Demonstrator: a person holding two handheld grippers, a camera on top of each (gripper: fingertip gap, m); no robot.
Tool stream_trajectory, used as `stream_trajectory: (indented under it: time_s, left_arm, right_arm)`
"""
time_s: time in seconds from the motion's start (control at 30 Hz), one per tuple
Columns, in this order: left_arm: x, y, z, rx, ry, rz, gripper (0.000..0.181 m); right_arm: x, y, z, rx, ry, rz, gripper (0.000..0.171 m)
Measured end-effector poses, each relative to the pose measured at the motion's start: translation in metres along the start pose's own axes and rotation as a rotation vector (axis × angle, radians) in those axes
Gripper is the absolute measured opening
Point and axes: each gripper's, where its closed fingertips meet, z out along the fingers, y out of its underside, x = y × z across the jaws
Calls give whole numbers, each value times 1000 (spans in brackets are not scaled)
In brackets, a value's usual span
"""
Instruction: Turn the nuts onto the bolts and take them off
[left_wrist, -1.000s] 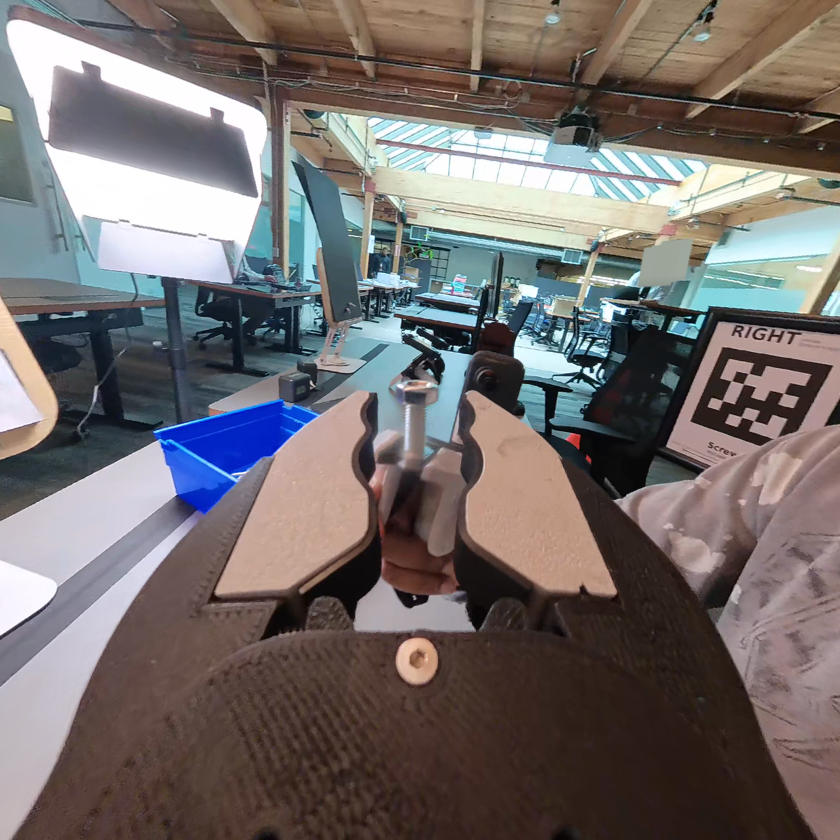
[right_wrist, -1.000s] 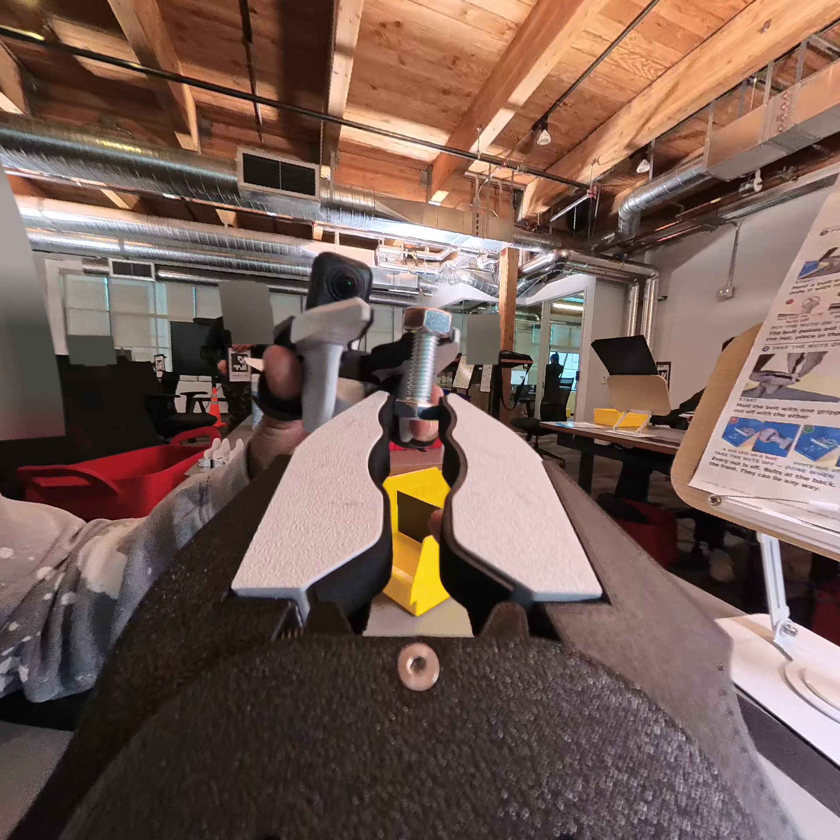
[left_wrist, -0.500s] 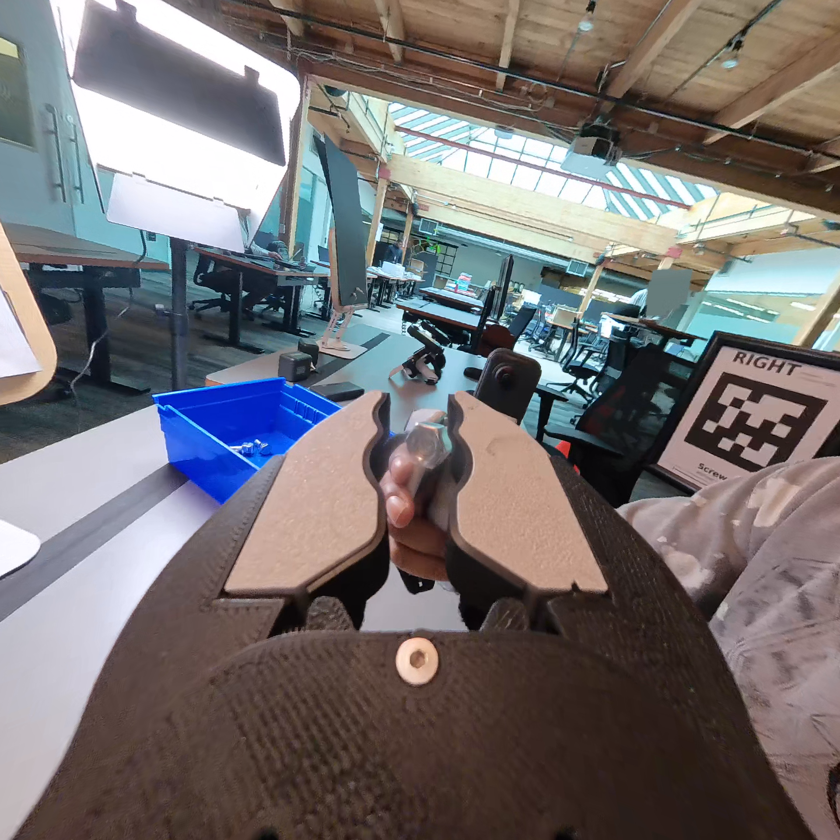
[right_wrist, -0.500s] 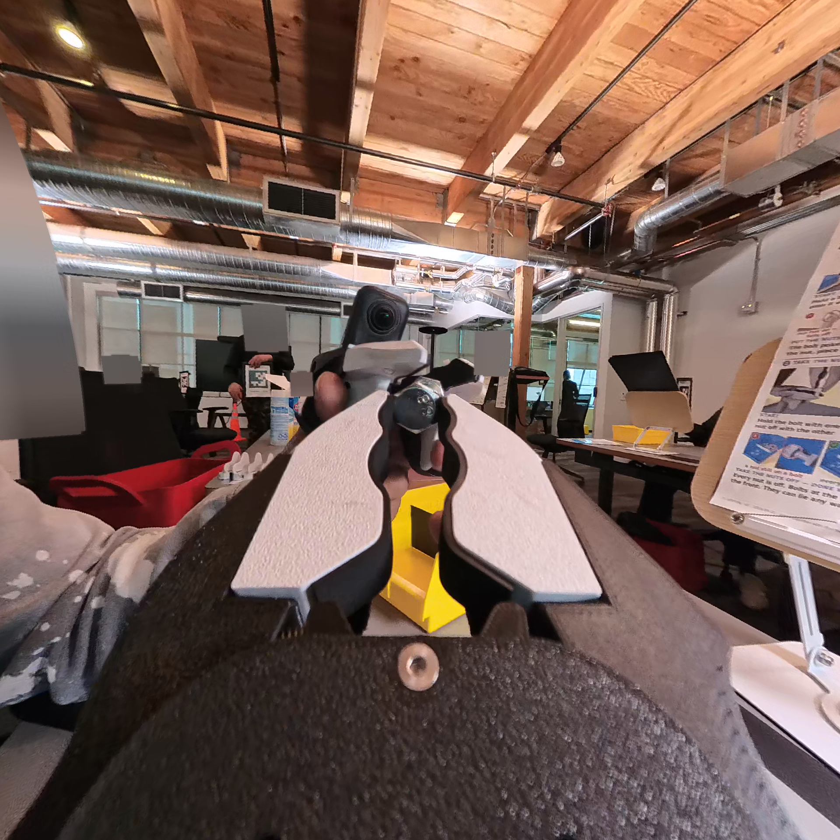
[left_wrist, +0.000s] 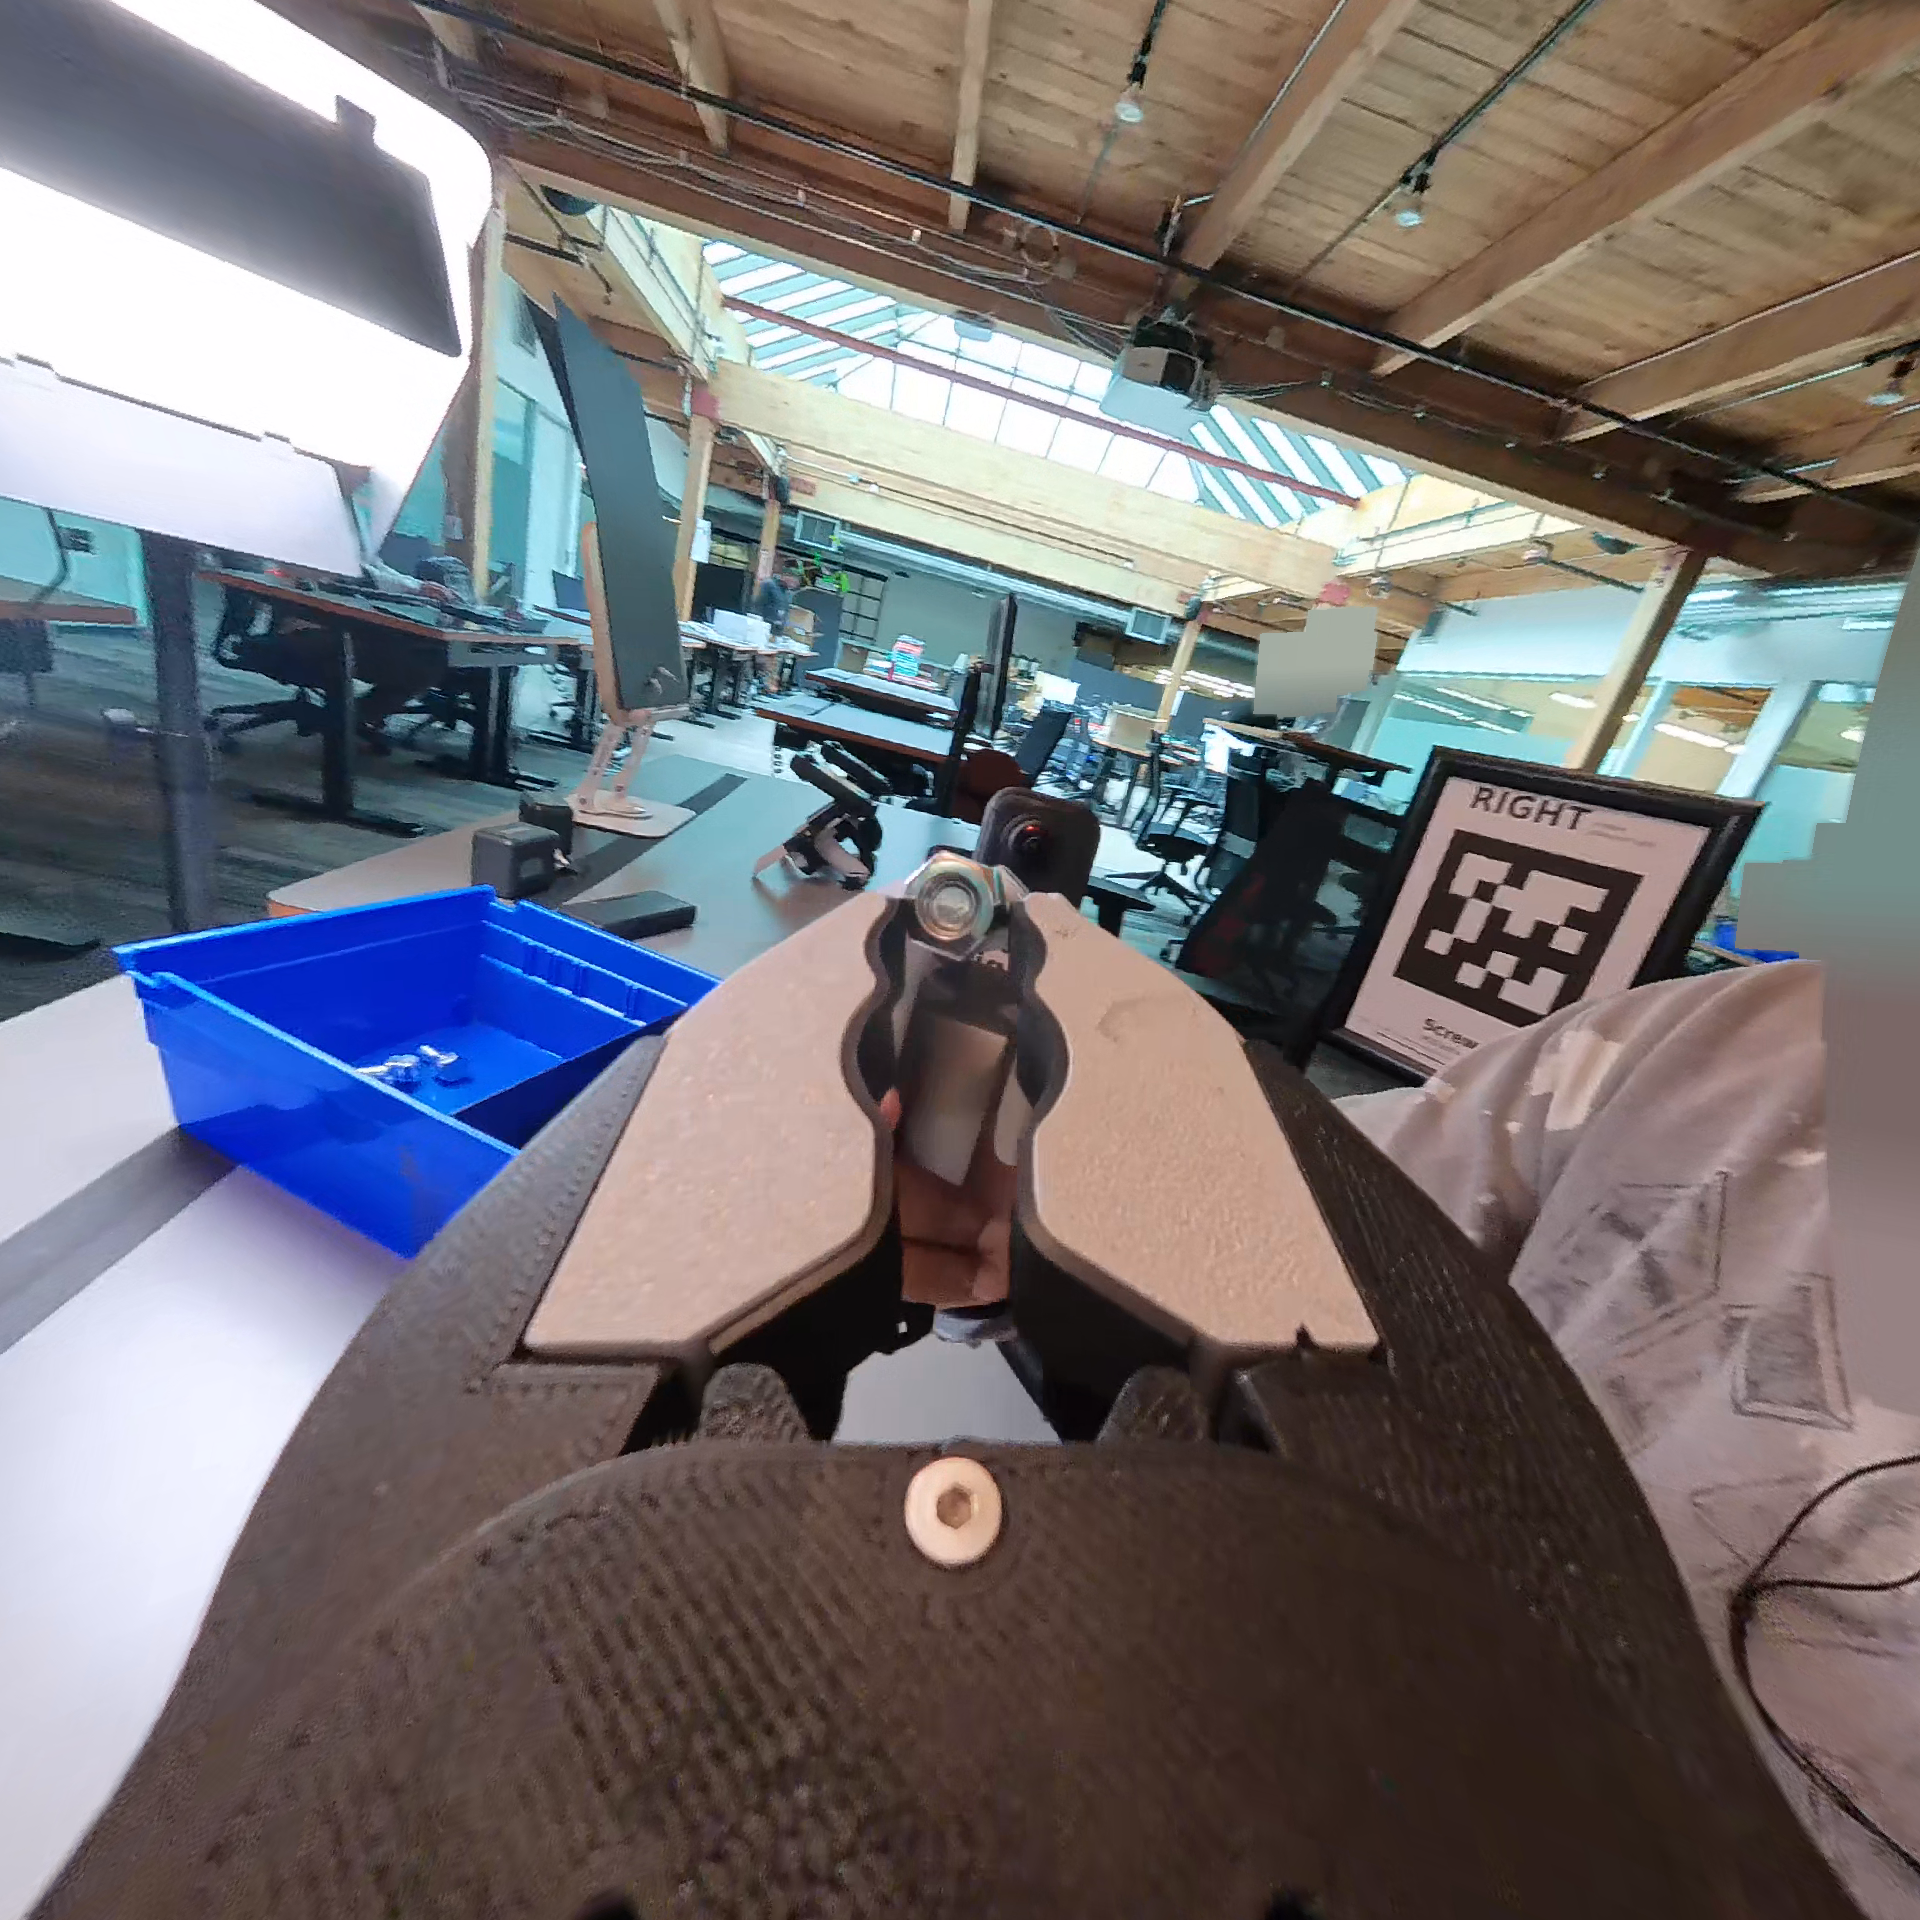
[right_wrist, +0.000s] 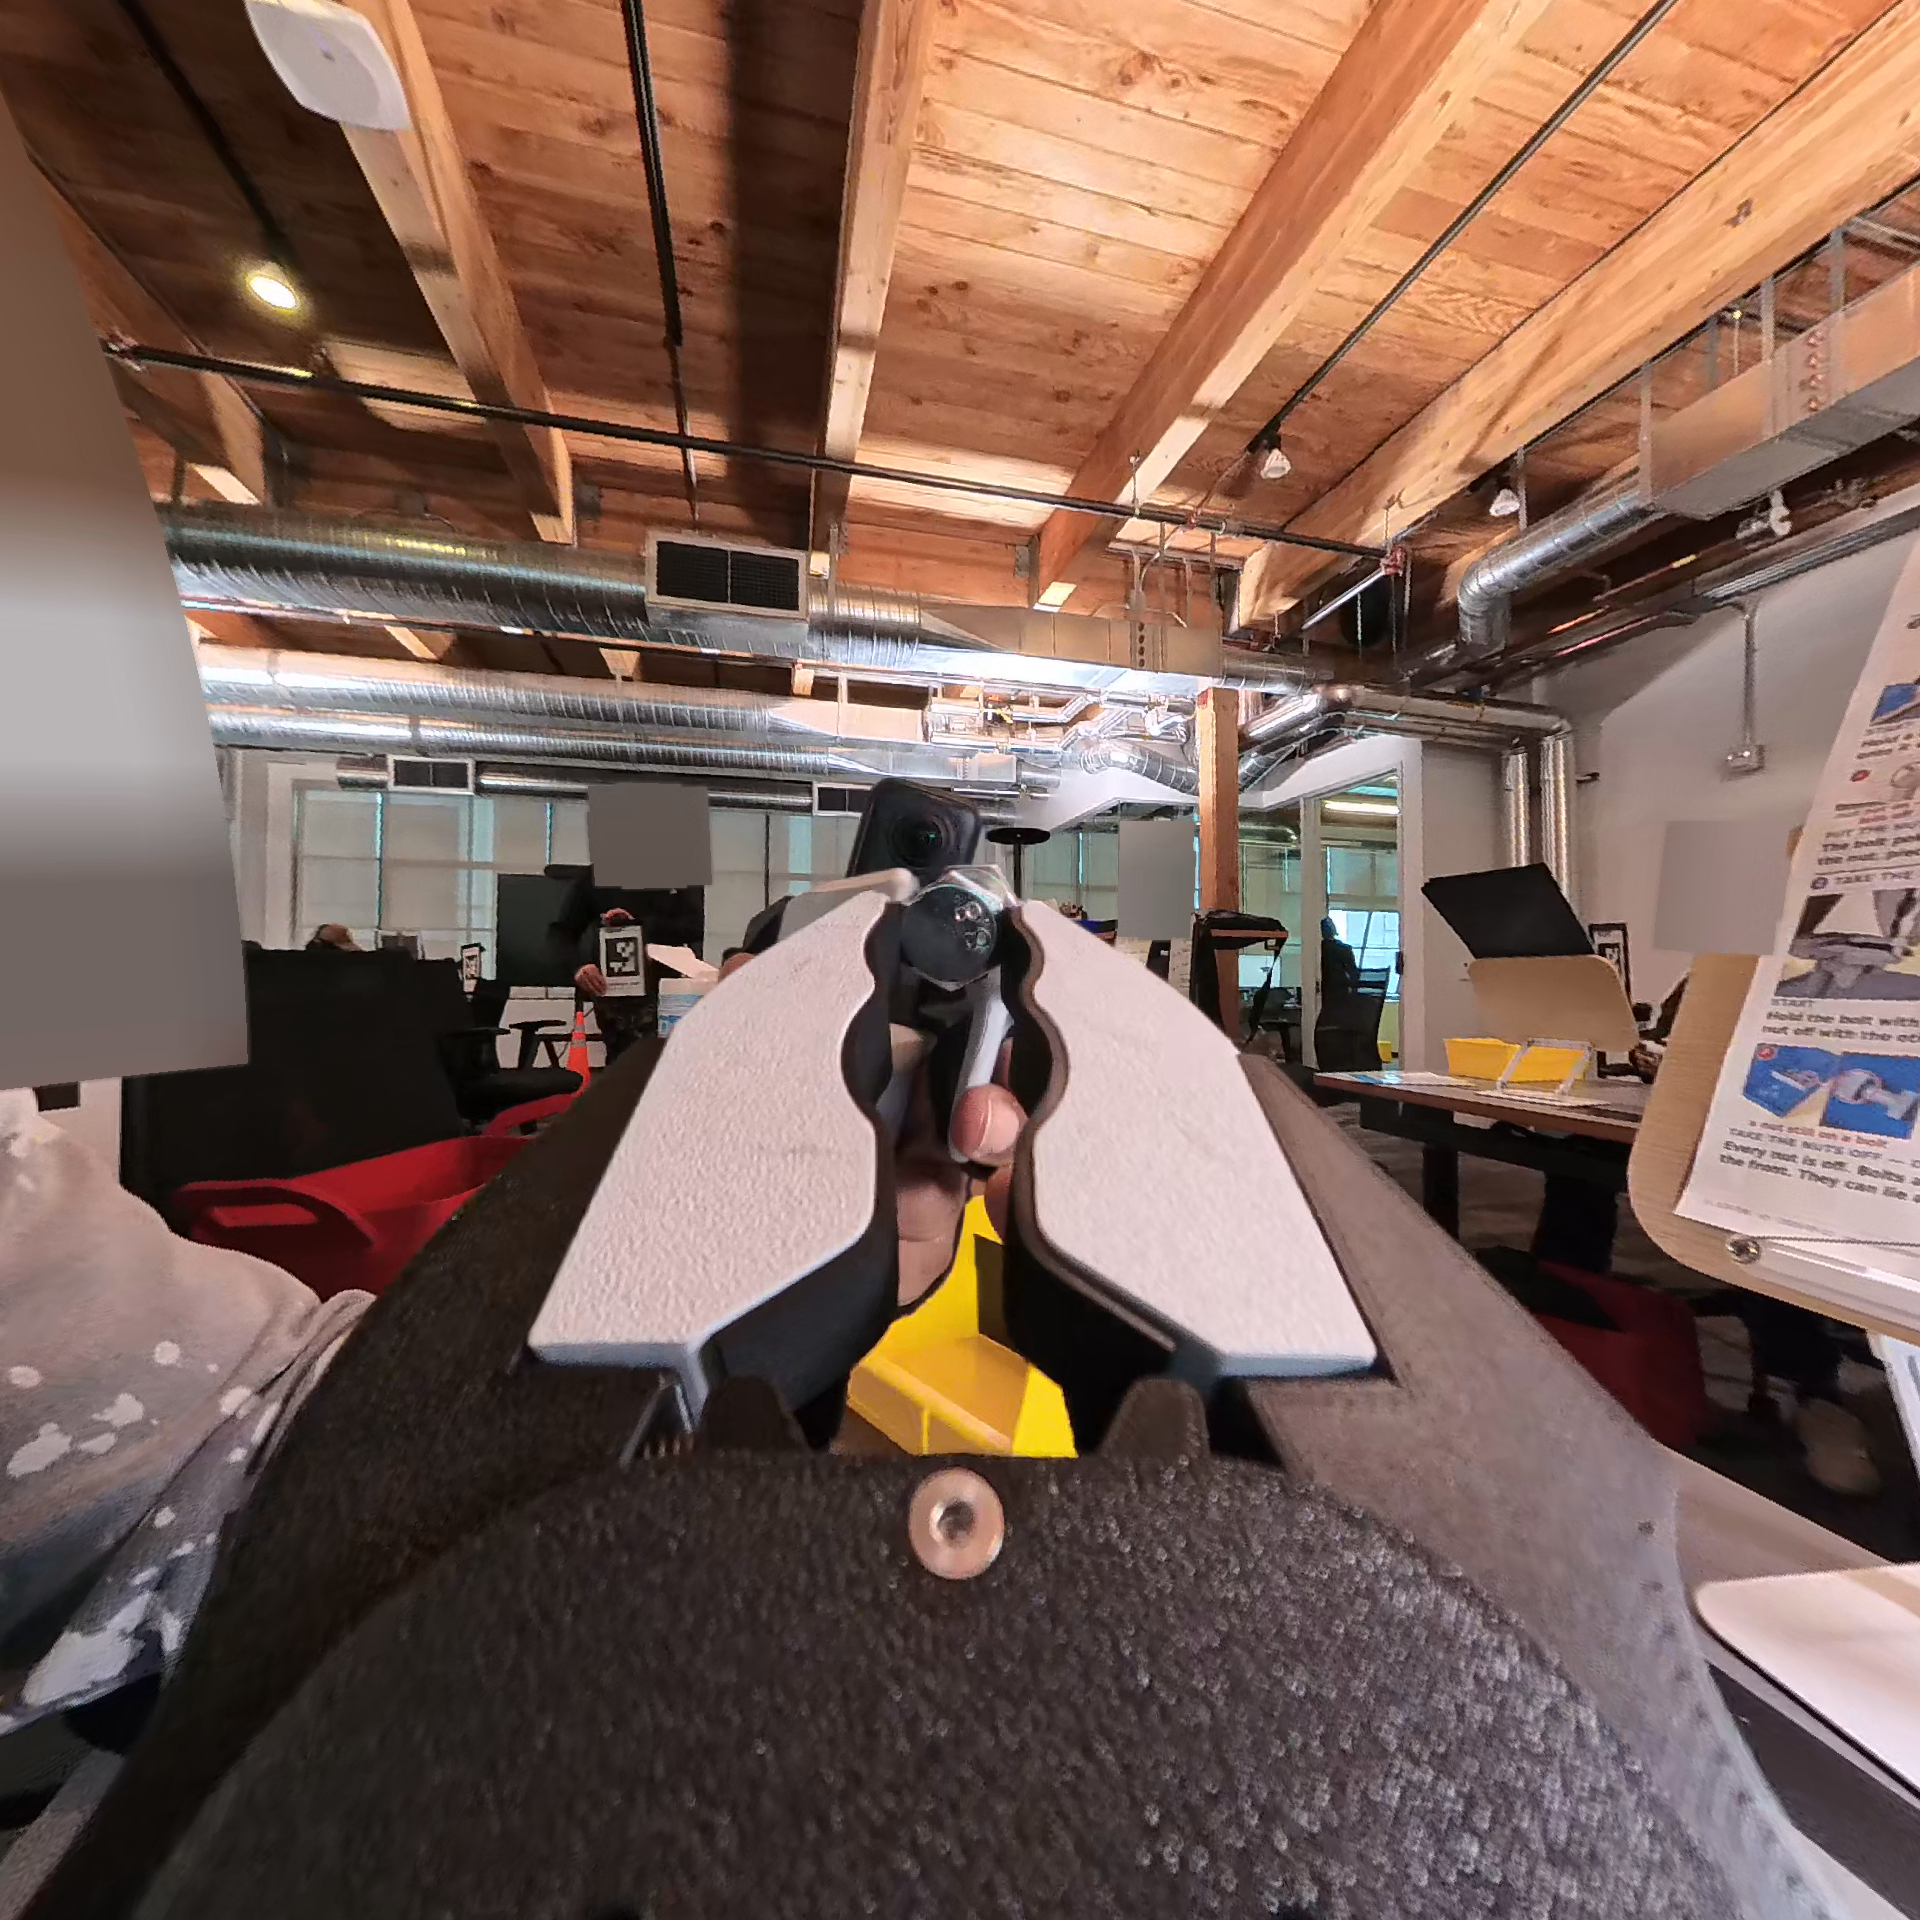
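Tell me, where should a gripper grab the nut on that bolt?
Grip the nut across two opposite flat sides, coming end-on along the bolt. Its six-sided rim offers flat faces to press on, and the left gripper holds it that way.

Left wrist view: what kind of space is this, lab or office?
Probably an open-plan office or workshop used for data collection. Rows of desks with office chairs, exposed timber ceiling beams, and on the near table a blue parts bin and a framed marker sign.
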Motion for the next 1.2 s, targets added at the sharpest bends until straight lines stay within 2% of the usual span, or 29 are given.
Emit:
stream_trajectory:
  time_s: [0.1,0.23,0.5,0.6,0.8,0.83,0.87,0.93,1.03,1.2]
  left_arm:
    - [1,-3,-2,-11,-30,43,18]
    - [0,0,-3,-63,-87,128,18]
    - [-9,10,-3,-150,-172,223,18]
    - [-9,9,-4,-141,-168,213,18]
    - [-9,4,-4,-94,-153,187,29]
    - [-10,2,-5,-80,-153,178,29]
    - [-18,-2,-9,-58,-191,157,18]
    - [-37,-9,-22,-9,-282,154,15]
    - [-35,-10,-24,-3,-239,103,23]
    - [-10,1,-3,-43,-135,107,36]
  right_arm:
    - [-3,6,2,-34,-8,-27,18]
    - [2,31,4,-168,31,-111,18]
    - [12,54,4,-316,107,-123,18]
    - [13,54,3,-311,108,-109,18]
    - [9,45,3,-265,82,-85,18]
    - [9,44,3,-255,78,-78,18]
    - [7,40,3,-229,65,-62,18]
    - [2,32,3,-181,21,-31,18]
    - [4,29,2,-175,29,-32,18]
    - [15,43,0,-219,78,-18,18]
